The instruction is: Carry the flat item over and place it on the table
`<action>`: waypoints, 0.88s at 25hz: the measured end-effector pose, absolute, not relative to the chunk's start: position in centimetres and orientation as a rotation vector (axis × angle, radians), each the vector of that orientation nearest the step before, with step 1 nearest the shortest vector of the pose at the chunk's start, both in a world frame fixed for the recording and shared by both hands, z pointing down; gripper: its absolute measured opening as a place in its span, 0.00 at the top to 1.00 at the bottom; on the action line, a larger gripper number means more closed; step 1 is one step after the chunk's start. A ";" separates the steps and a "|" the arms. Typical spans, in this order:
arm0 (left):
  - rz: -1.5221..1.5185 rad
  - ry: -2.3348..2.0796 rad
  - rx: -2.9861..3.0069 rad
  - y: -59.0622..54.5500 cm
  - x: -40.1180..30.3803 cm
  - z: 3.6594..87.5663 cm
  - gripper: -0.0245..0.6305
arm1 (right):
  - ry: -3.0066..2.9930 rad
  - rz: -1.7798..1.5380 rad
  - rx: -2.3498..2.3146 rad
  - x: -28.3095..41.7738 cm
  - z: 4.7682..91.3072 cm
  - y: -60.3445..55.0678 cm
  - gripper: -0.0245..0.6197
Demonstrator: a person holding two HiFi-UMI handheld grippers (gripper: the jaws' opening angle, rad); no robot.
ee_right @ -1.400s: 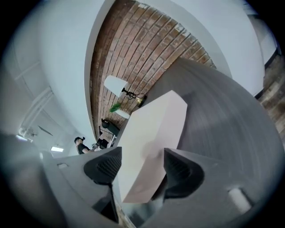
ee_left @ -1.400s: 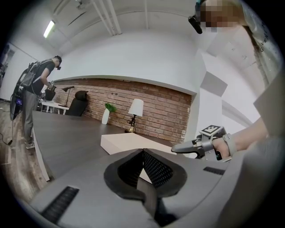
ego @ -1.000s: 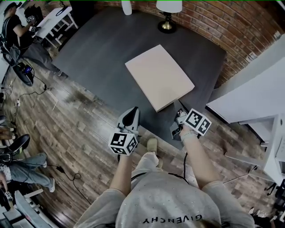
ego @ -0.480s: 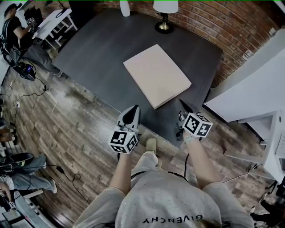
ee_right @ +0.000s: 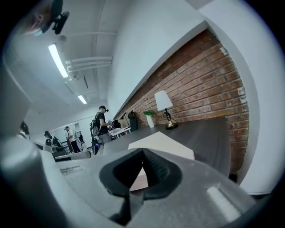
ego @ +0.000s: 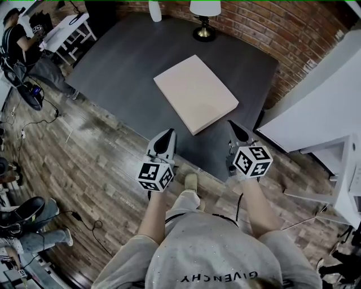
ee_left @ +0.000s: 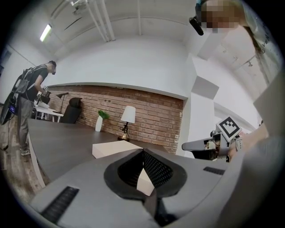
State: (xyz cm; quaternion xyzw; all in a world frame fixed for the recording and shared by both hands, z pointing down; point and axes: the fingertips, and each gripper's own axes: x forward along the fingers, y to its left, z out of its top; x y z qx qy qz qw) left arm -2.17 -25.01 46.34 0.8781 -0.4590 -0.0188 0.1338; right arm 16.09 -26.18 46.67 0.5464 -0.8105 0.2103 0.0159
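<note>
The flat item is a beige flat box (ego: 194, 93) that lies on the dark table (ego: 124, 62), free of both grippers. My left gripper (ego: 168, 133) hangs over the wood floor just short of the table's near edge. Its jaws are shut and empty, pointing at the box's near left side. My right gripper (ego: 233, 125) is over the table's near right corner, just right of the box's near corner, also shut with nothing in it. The box (ee_left: 113, 148) shows beyond the shut tips of the left gripper (ee_left: 142, 151). The box (ee_right: 167, 144) also lies ahead of the right gripper (ee_right: 142, 150).
A lamp (ego: 204, 17) and a white vase (ego: 153, 10) stand at the table's far edge against the brick wall (ego: 265, 28). White furniture (ego: 316, 113) stands close on the right. People and a white table (ego: 67, 28) are at the far left. My shoe (ego: 192, 182) is on the floor.
The right gripper has swung away from the box's near corner and now points straight ahead, a little further right. The left gripper has hardly moved. The box stays put.
</note>
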 end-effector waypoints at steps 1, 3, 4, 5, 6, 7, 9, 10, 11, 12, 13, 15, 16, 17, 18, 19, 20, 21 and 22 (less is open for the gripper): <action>-0.058 -1.329 2.550 -25.0 -2.1 46.1 0.96 | -2.526 0.632 1.698 16.1 46.4 -26.1 0.97; -0.065 -1.327 2.560 -24.9 -1.9 45.6 0.96 | -2.534 0.584 1.693 16.0 45.7 -25.8 0.97; -0.066 -1.326 2.567 -24.9 -1.8 45.4 0.96 | -2.538 0.561 1.690 16.0 45.4 -25.7 0.97; -0.067 -1.327 2.574 -24.9 -1.8 45.1 0.96 | -2.542 0.540 1.688 16.0 45.1 -25.6 0.97; -0.068 -1.328 2.580 -24.9 -1.8 44.9 0.96 | -2.546 0.525 1.687 16.0 44.8 -25.5 0.97; -0.069 -1.330 2.584 -24.8 -1.7 44.7 0.96 | -2.549 0.512 1.688 16.0 44.5 -25.4 0.97; -0.072 -1.332 2.589 -24.7 -1.7 44.4 0.96 | -2.555 0.492 1.693 16.2 44.0 -25.2 0.97; -0.074 -1.332 2.593 -24.7 -1.7 44.2 0.96 | -2.558 0.483 1.697 16.4 43.7 -25.1 0.97; -0.077 -1.332 2.596 -24.6 -1.6 44.0 0.96 | -2.559 0.473 1.701 16.5 43.5 -25.0 0.97; -0.080 -1.332 2.601 -24.5 -1.6 43.8 0.96 | -2.561 0.463 1.703 16.5 43.2 -24.8 0.97; -0.083 -1.333 2.605 -24.4 -1.6 43.6 0.96 | -2.564 0.456 1.706 16.6 43.0 -24.6 0.97; -0.089 -1.334 2.614 -24.2 -1.5 43.2 0.96 | -2.570 0.453 1.713 16.7 42.7 -24.3 0.97; -0.091 -1.333 2.618 -24.2 -1.4 43.0 0.96 | -2.572 0.454 1.718 16.8 42.5 -24.2 0.97; -0.093 -1.331 2.623 -24.1 -1.4 42.8 0.96 | -2.574 0.454 1.724 16.9 42.4 -24.1 0.97; -0.095 -1.330 2.627 -24.1 -1.3 42.6 0.96 | -2.576 0.452 1.729 17.0 42.3 -24.0 0.97; -0.097 -1.330 2.630 -24.0 -1.3 42.4 0.96 | -2.577 0.448 1.733 17.1 42.2 -23.9 0.97; -0.101 -1.331 2.632 -23.9 -1.3 42.3 0.96 | -2.578 0.443 1.736 17.2 42.1 -23.8 0.97; -0.105 -1.332 2.634 -23.9 -1.3 42.1 0.96 | -2.579 0.439 1.740 17.3 41.9 -23.6 0.97; -0.109 -1.334 2.634 -23.8 -1.3 41.9 0.96 | -2.580 0.436 1.743 17.4 41.8 -23.5 0.97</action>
